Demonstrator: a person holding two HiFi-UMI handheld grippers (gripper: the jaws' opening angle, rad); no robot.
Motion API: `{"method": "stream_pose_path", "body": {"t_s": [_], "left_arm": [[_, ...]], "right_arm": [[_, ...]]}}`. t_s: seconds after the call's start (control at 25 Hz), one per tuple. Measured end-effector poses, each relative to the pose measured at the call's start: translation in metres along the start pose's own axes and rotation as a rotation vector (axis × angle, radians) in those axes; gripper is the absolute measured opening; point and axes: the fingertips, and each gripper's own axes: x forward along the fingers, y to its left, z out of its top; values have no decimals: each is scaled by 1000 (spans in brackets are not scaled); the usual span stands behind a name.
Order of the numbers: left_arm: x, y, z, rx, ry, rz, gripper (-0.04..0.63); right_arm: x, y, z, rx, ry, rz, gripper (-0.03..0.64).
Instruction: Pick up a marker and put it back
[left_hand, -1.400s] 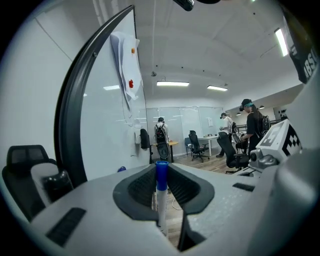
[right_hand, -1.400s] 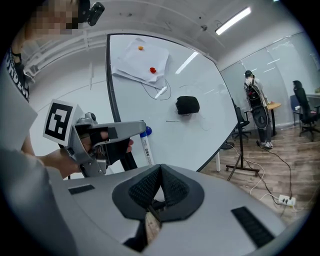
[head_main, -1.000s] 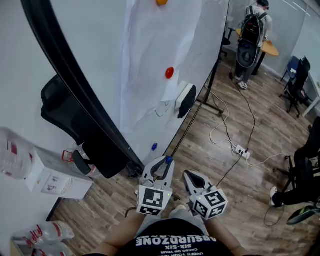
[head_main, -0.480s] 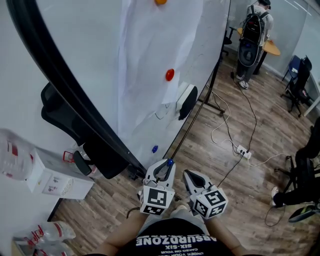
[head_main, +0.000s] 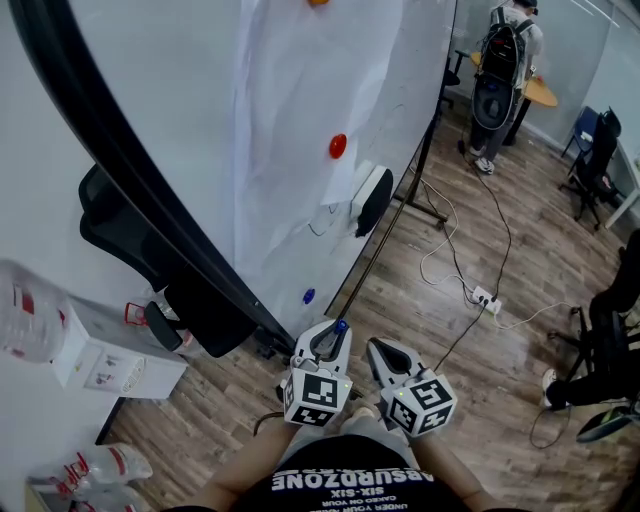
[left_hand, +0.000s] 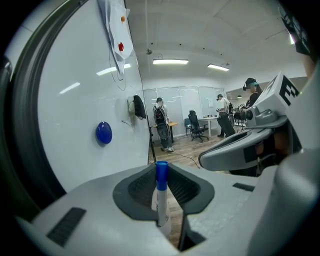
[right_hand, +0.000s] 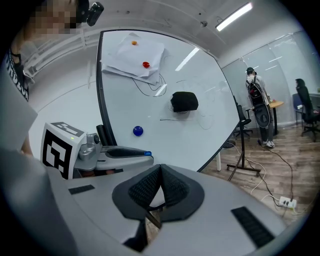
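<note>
So compared to a second back, the left gripper (head_main: 330, 337) has slid a bit closer to the right gripper (head_main: 381, 352) in the head view. Its marker cube now sits nearly side by side with the other one. The right gripper hasn't budged, and the grip hasn't changed either.

The left gripper's jaws are clamped on the marker (left_hand: 161, 196). It's a white barrel with a blue cap, standing upright between the pads with the cap poking out past the tips. The right gripper's jaws are pressed together with nothing in them.

Container-wise, a white cardboard box (head_main: 100, 362) sits on the floor at the left, and what's inside doesn't show. A clear plastic bottle (head_main: 28, 322) with a red label is right beside it, and its fill level can't be made out.

Counts: one marker and two grippers. On the whiteboard (head_main: 180, 120) there are three round magnets, an orange one (head_main: 320, 2), a red one (head_main: 338, 145) and a blue one (head_main: 309, 296). It also has one black eraser (head_main: 373, 200) and some paper sheets (head_main: 290, 90) pinned on. One person with a backpack (head_main: 506, 55) stands way off in the back.
</note>
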Motion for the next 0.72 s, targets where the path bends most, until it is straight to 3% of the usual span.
{"method": "stream_pose_path", "body": {"t_s": [0.72], "left_arm": [[4,-4,-22,-33,55,-17,67]], "right_arm": [[-5,3,-4,2,0,-18,-3]]}}
